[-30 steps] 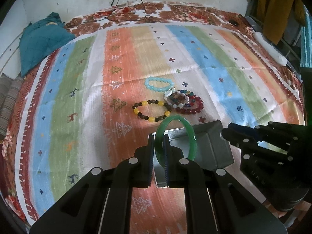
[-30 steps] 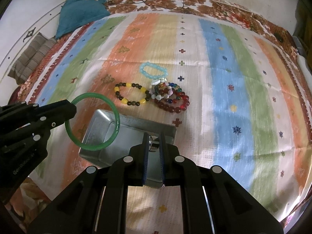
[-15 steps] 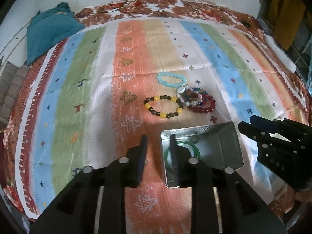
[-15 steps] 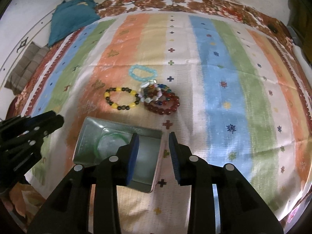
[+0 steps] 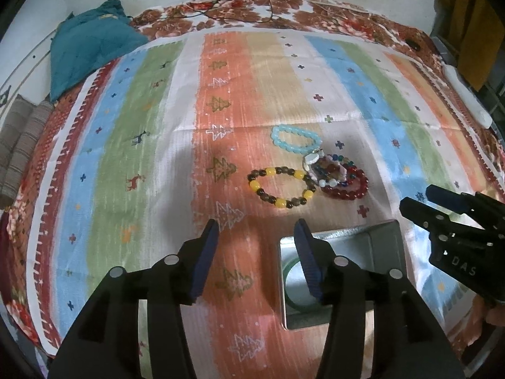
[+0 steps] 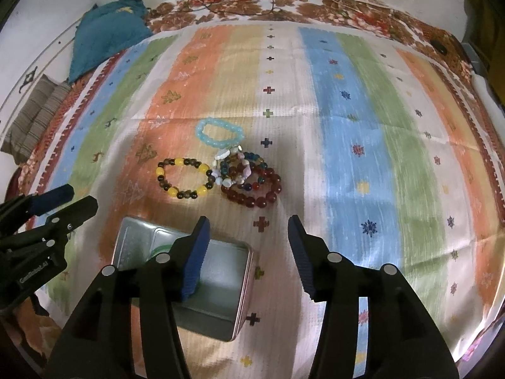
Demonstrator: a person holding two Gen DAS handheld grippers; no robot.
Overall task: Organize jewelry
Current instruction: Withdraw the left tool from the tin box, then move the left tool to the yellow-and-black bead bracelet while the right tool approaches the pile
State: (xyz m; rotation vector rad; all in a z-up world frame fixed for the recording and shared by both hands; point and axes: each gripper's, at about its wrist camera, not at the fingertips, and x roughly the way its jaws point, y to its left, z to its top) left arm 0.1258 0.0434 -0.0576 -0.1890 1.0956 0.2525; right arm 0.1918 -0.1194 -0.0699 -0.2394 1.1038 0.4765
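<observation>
A silver metal tin (image 5: pixel 383 246) (image 6: pixel 227 322) lies open on the striped cloth, with a green bangle (image 5: pixel 292 271) (image 6: pixel 159 249) inside it. Beyond it lie a yellow-and-brown bead bracelet (image 5: pixel 279 187) (image 6: pixel 183 177), a light blue bead bracelet (image 5: pixel 295 140) (image 6: pixel 219 133) and a heap of red and mixed bead bracelets (image 5: pixel 342 178) (image 6: pixel 251 180). My left gripper (image 5: pixel 255 257) is open and empty, above the tin's left edge. My right gripper (image 6: pixel 247 254) is open and empty, above the tin's right edge.
A striped cloth (image 5: pixel 142 145) (image 6: pixel 363 120) covers the bed. A teal cloth bundle (image 5: pixel 91 44) (image 6: pixel 107 28) lies at the far left corner. Black cables (image 5: pixel 240 9) run along the far edge. A white object (image 5: pixel 467 98) lies at the right edge.
My left gripper has let go of the green bangle, which now lies in the tin. Both grippers have opened wide and drawn back and up from the tin.
</observation>
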